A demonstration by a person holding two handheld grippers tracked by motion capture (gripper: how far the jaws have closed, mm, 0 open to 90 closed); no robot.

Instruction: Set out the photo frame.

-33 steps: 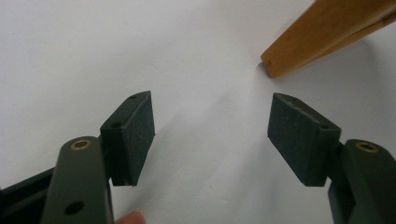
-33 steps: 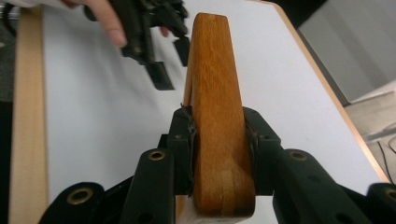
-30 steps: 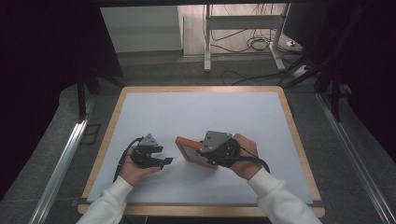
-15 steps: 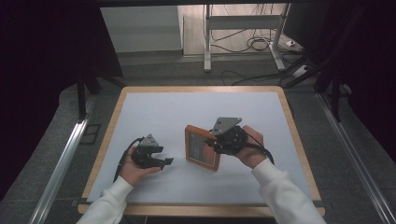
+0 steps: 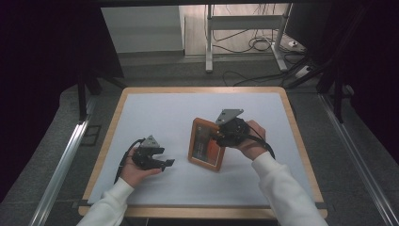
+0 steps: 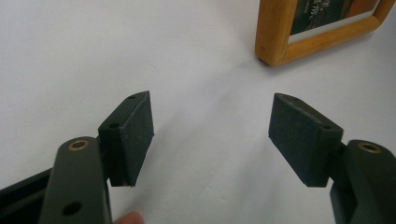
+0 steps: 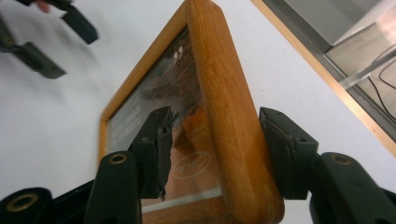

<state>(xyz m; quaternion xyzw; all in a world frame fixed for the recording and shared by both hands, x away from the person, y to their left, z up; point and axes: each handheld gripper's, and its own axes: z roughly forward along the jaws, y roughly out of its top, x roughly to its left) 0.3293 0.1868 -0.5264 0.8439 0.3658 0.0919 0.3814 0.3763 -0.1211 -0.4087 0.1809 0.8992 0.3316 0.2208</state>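
Wooden picture frame (image 5: 207,143) lies near the middle of the white table mat (image 5: 155,113), a little right of centre and toward the near edge, glass side up, its long sides running near to far with a slight slant. The right gripper (image 5: 221,134) sits at the frame's right side, and in the right gripper view the frame's wooden edge (image 7: 224,116) stands between the two jaws. They have just been opening: a gap shows between the left pad (image 7: 161,149) and the glass, while the right pad (image 7: 285,154) sits close against the outer wood, so the hold looks released rather than pressing. My reading is that the frame has been set down here and the hand is letting go, the jaws spread so they can draw off the rim without dragging it.

The left gripper (image 5: 162,162) rests low over the mat to the left of the frame, well apart from it, jaws wide with nothing between the pads (image 6: 135,133). Its view catches one near corner of the frame (image 6: 275,46), which suggests it is kept aimed that way, ready to steady or take over if needed.
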